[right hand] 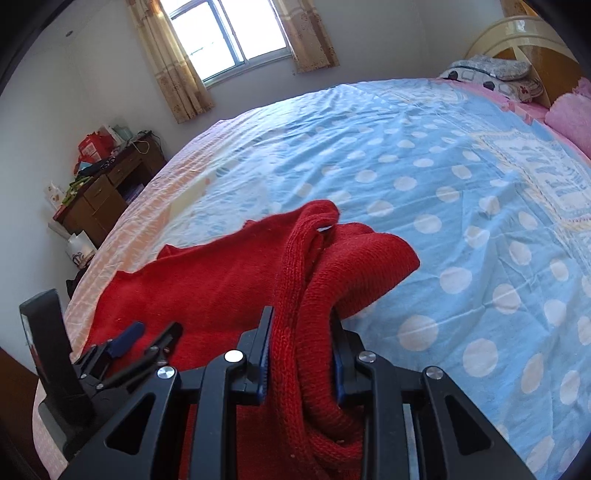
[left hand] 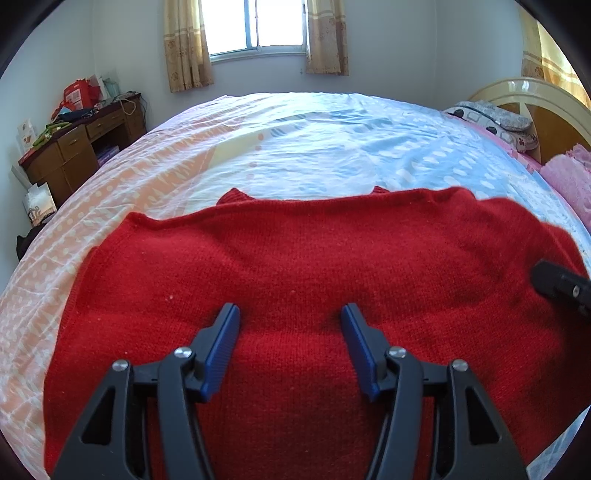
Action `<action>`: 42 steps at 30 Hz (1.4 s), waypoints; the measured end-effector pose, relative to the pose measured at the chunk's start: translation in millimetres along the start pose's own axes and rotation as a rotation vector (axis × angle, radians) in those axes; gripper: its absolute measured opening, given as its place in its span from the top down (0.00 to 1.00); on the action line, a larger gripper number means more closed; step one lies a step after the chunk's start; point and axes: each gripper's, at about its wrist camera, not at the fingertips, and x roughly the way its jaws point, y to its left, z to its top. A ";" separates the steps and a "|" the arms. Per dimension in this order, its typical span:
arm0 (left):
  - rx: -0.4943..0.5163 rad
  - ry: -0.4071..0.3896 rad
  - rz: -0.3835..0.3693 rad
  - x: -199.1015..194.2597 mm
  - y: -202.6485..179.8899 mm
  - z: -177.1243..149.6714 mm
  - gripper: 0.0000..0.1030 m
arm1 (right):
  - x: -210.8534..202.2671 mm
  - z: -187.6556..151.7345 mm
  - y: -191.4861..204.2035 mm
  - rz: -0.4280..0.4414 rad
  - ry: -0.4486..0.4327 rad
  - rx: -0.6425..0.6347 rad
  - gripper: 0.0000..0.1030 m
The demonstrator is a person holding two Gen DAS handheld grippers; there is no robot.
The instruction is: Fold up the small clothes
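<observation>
A red knitted sweater (left hand: pixel 303 266) lies spread on the bed. My left gripper (left hand: pixel 290 317) is open, its blue-padded jaws wide apart just above the sweater's middle; it also shows in the right wrist view (right hand: pixel 147 338) at lower left. My right gripper (right hand: pixel 301 325) is shut on a bunched ribbed edge of the red sweater (right hand: pixel 314 295), lifted off the bed at the sweater's right side. In the left wrist view only a black tip of the right gripper (left hand: pixel 561 284) shows at the right edge.
The bed sheet (right hand: pixel 443 177) is blue with white dots, pinkish orange at the left (left hand: pixel 122 184). Pillows (left hand: pixel 498 122) and a wooden headboard (left hand: pixel 535 96) are at far right. A cluttered wooden desk (left hand: pixel 81 144) stands by the left wall under a window (left hand: pixel 258 26).
</observation>
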 end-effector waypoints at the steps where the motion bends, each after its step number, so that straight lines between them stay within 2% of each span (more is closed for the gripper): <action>1: 0.013 0.001 -0.002 -2.0 0.4 0.1 0.42 | -1.6 0.9 4.3 0.003 -0.001 -0.007 0.75; 5: -0.012 -0.014 -0.025 -22.9 18.9 -1.6 0.42 | -7.7 4.6 19.8 0.037 0.004 -0.019 0.75; 10: 0.016 -0.126 0.130 -57.7 56.1 -8.5 0.42 | -14.1 9.8 53.5 0.086 0.001 -0.059 0.75; 13: -0.035 -0.143 0.137 -68.7 93.7 -14.7 0.41 | -11.6 8.7 78.8 0.111 0.005 -0.082 0.76; 19: -0.089 -0.150 0.234 -64.0 144.4 -33.7 0.41 | 8.0 0.1 138.7 0.149 0.033 -0.112 0.76; 23: -0.171 -0.133 0.217 -56.3 168.8 -44.3 0.41 | 26.1 -10.4 188.3 0.177 0.053 -0.163 0.76; 27: -0.263 -0.131 0.165 -54.9 188.8 -50.9 0.41 | 44.9 -27.7 235.4 0.227 0.083 -0.232 0.76; 30: -0.337 -0.115 0.133 -51.0 203.5 -54.5 0.41 | 54.0 -41.6 256.9 0.236 0.090 -0.275 0.76; 35: -0.428 -0.079 0.094 -40.7 218.0 -61.2 0.41 | 64.6 -59.8 269.2 0.247 0.095 -0.316 0.75; 37: -0.438 -0.070 0.090 -37.6 218.8 -62.2 0.41 | 64.4 -64.3 273.8 0.285 0.103 -0.320 0.76; 40: -0.439 -0.070 0.100 -36.4 218.1 -63.9 0.42 | 62.7 -75.3 284.1 0.348 0.115 -0.342 0.91; 42: -0.446 -0.075 0.082 -37.7 221.0 -64.5 0.41 | 65.1 -75.9 283.4 0.356 0.119 -0.326 0.91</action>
